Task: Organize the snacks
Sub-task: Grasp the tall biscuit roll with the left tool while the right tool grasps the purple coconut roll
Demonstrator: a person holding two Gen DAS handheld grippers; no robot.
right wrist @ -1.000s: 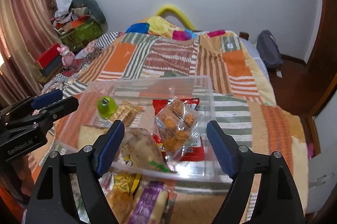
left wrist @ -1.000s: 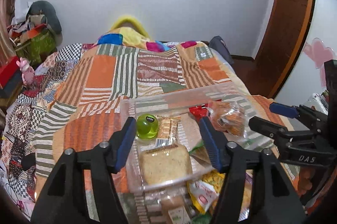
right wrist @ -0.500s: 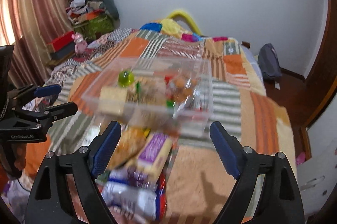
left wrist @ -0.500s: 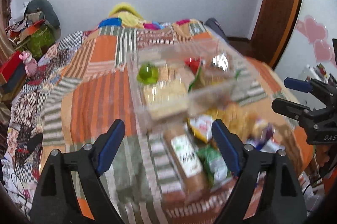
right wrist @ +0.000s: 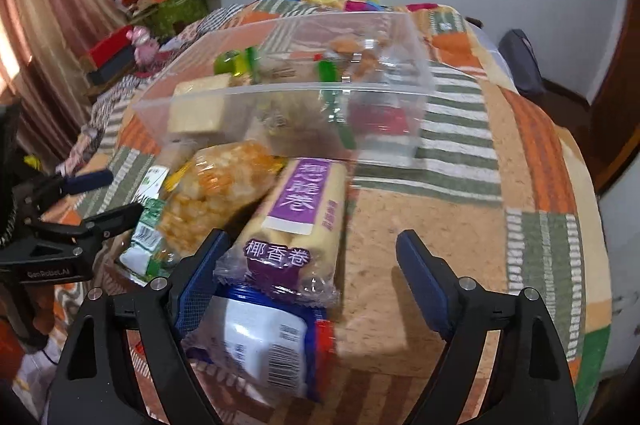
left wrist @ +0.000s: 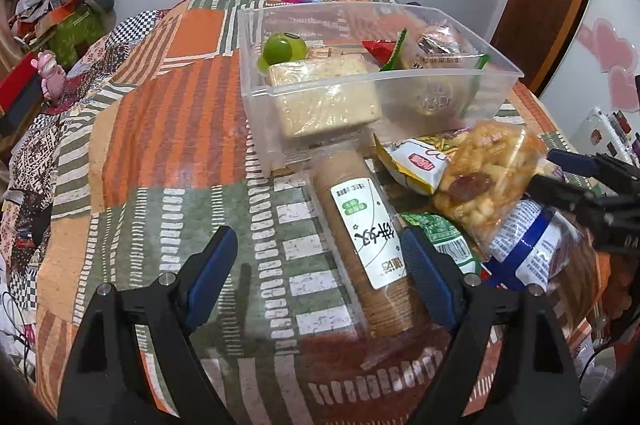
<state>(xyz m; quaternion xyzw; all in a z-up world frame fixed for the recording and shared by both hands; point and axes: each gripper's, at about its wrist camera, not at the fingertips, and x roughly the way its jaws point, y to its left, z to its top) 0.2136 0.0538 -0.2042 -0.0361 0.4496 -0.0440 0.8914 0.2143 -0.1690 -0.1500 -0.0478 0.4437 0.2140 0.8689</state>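
Both tongs hang apart and empty, left gripper (left wrist: 316,277) by the biscuit roll (left wrist: 362,237), right gripper (right wrist: 310,275) having just narrowed over the purple wafer pack (right wrist: 296,217); crowded, slippery packets could slide or get pinched together.

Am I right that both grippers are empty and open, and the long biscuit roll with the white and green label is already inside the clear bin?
Not quite. The biscuit roll is outside the clear bin, lying on the quilt in front of it; the left wrist view shows this. The left gripper and right gripper are indeed empty and open.
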